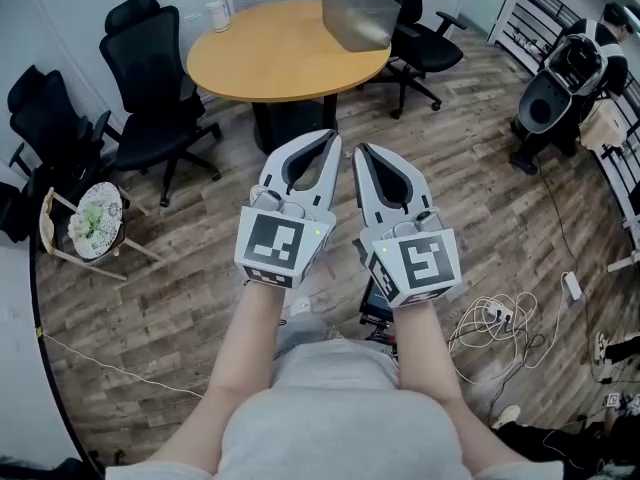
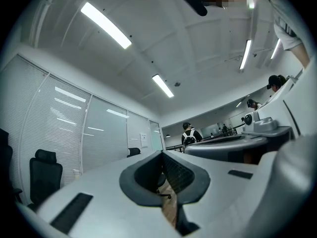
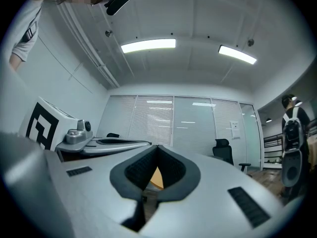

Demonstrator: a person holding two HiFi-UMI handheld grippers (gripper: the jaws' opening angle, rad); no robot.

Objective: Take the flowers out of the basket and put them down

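Observation:
A bunch of pale green and white flowers (image 1: 95, 220) lies in a light wooden basket (image 1: 46, 230) on the floor at the far left of the head view. Both grippers are held side by side in front of me, far to the right of the basket and pointing away from it towards the table. My left gripper (image 1: 330, 140) (image 2: 162, 153) has its jaws together with nothing between them. My right gripper (image 1: 360, 151) (image 3: 157, 148) is likewise shut and empty. The flowers show in neither gripper view.
A round wooden table (image 1: 285, 53) stands ahead with a grey object (image 1: 358, 13) and a white cup (image 1: 217, 15) on it. Black office chairs (image 1: 150, 78) ring it. Loose cables (image 1: 495, 323) lie at the right, near a black machine (image 1: 560, 83).

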